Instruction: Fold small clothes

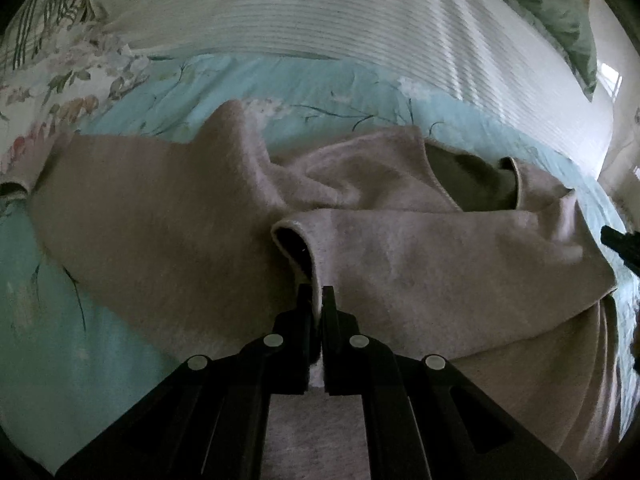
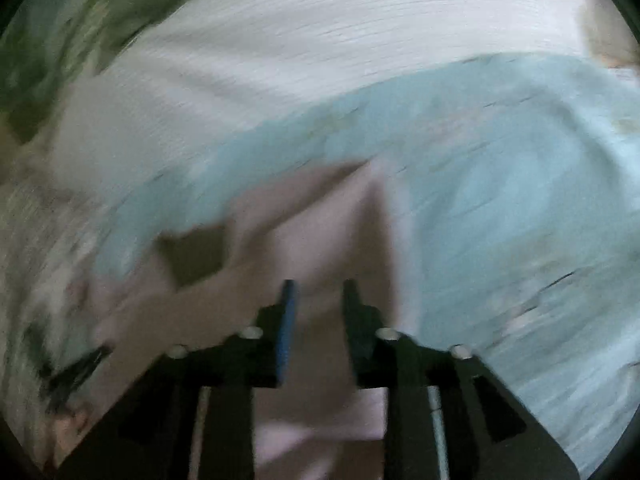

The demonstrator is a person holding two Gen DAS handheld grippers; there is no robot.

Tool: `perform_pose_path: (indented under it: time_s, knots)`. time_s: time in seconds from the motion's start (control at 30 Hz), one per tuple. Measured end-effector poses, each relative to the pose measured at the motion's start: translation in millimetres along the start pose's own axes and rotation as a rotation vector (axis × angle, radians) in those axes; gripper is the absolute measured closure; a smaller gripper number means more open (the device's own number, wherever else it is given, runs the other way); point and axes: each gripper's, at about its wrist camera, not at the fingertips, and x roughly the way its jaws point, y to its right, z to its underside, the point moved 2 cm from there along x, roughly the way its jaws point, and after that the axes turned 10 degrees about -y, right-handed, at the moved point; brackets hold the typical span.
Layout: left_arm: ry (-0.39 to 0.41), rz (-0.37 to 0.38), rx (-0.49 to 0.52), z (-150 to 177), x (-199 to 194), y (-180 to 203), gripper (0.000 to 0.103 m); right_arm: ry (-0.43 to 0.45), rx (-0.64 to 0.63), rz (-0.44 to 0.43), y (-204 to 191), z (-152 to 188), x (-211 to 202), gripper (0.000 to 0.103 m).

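A pale pink fleece garment [image 1: 168, 200] lies spread on a light blue floral bedsheet [image 1: 280, 84]. One part of it is folded across to the right, with an open cuff [image 1: 294, 240] near the middle. My left gripper [image 1: 317, 294] is shut on the hem of that folded part. The right wrist view is blurred. There my right gripper [image 2: 318, 290] is open above the pink garment [image 2: 320, 240], with nothing between its fingers. The tip of the right gripper shows at the right edge of the left wrist view [image 1: 622, 242].
A white ribbed blanket [image 1: 320, 8] lies across the far side of the bed, and also shows in the right wrist view [image 2: 320, 40]. A green pillow [image 1: 560, 12] is at the far right. A floral patterned cover [image 1: 60, 72] is at the far left.
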Motion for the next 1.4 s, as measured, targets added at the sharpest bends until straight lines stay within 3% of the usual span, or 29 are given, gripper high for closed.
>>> perform_pose_path:
  time_s: [0.07, 0.2, 0.27, 0.3, 0.4, 0.5, 0.57, 0.63, 0.9, 1.1, 1.2, 1.27, 1.3, 1.33, 1.37, 1.4]
  knots:
    - [-0.001, -0.005, -0.008, 1, -1, -2, 0.097, -0.067, 0.003, 0.055, 4, 13, 18, 0.066]
    - [0.010, -0.049, -0.047, 8, -11, -22, 0.096, -0.016, 0.096, 0.029, 14, 23, 2, 0.067]
    - [0.006, -0.072, -0.090, 11, -17, -42, 0.094, 0.012, 0.085, 0.021, 3, 30, -11, 0.064]
    - [0.004, -0.082, -0.114, 12, -19, -53, 0.092, 0.021, 0.068, -0.002, -6, 36, -16, 0.058]
    - [0.008, -0.087, -0.203, 15, -28, -92, 0.082, 0.026, 0.006, -0.053, -33, 54, -29, 0.043]
    - [0.021, -0.123, -0.261, 13, -35, -123, 0.065, 0.007, -0.039, -0.104, -55, 75, -33, 0.042]
    - [0.019, -0.145, -0.296, 9, -38, -143, 0.045, -0.013, -0.046, -0.135, -65, 91, -33, 0.041]
    - [0.022, -0.147, -0.350, 4, -40, -165, 0.037, -0.032, -0.048, -0.147, -76, 100, -28, 0.041]
    - [0.058, -0.265, -0.489, -34, -47, -250, 0.030, -0.091, -0.047, -0.152, -101, 115, -10, 0.041]
    - [0.043, -0.293, -0.596, -74, -38, -317, 0.027, -0.110, -0.061, -0.146, -109, 116, -5, 0.041]
    - [0.024, -0.254, -0.699, -83, -30, -355, 0.025, -0.117, -0.060, -0.141, -112, 115, 0, 0.041]
    - [0.010, -0.217, -0.746, -89, -20, -376, 0.029, -0.128, -0.060, -0.139, -113, 116, 5, 0.041]
    - [0.008, -0.208, -0.752, -90, -16, -381, 0.039, -0.133, -0.062, -0.135, -114, 116, 6, 0.041]
    - [0.006, -0.200, -0.747, -92, -11, -385, 0.077, -0.136, -0.067, -0.130, -116, 117, 8, 0.041]
    - [-0.007, -0.184, -0.740, -93, -6, -386, 0.098, -0.136, -0.071, -0.131, -118, 118, 9, 0.041]
    - [-0.009, -0.174, -0.738, -93, -5, -386, 0.099, -0.135, -0.072, -0.133, -118, 118, 9, 0.041]
